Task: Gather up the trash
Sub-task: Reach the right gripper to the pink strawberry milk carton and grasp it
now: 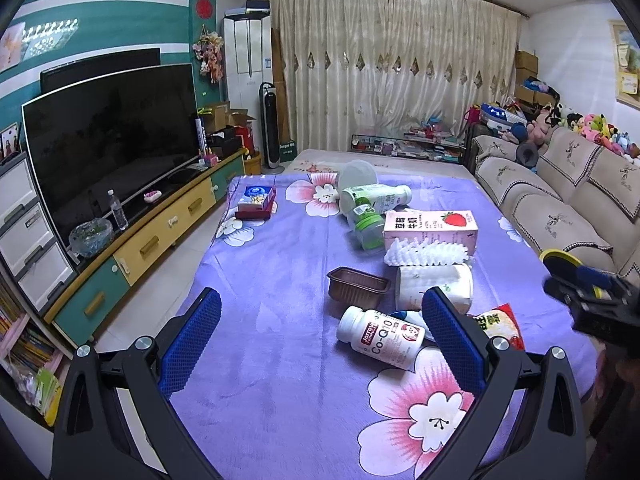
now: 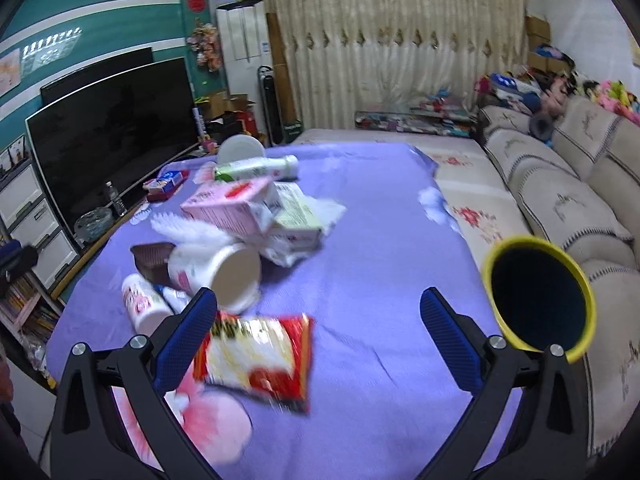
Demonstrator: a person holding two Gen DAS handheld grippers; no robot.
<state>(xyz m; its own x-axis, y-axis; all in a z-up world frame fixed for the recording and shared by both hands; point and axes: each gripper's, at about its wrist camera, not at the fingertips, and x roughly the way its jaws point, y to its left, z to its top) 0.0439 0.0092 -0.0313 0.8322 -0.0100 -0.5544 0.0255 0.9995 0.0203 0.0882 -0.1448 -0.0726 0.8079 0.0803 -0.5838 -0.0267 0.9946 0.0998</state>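
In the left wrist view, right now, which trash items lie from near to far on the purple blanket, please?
Co-Q10 bottle → brown plastic tray → white foam net → strawberry milk carton → green-labelled white bottle → clear plastic tub.

A home living room: a large television (image 1: pixel 108 140) on a low drawer cabinet (image 1: pixel 160 236) left of the gripper, a cushioned sofa (image 1: pixel 560 208) with plush toys (image 1: pixel 596 128) right, drawn curtains (image 1: pixel 392 64) ahead.
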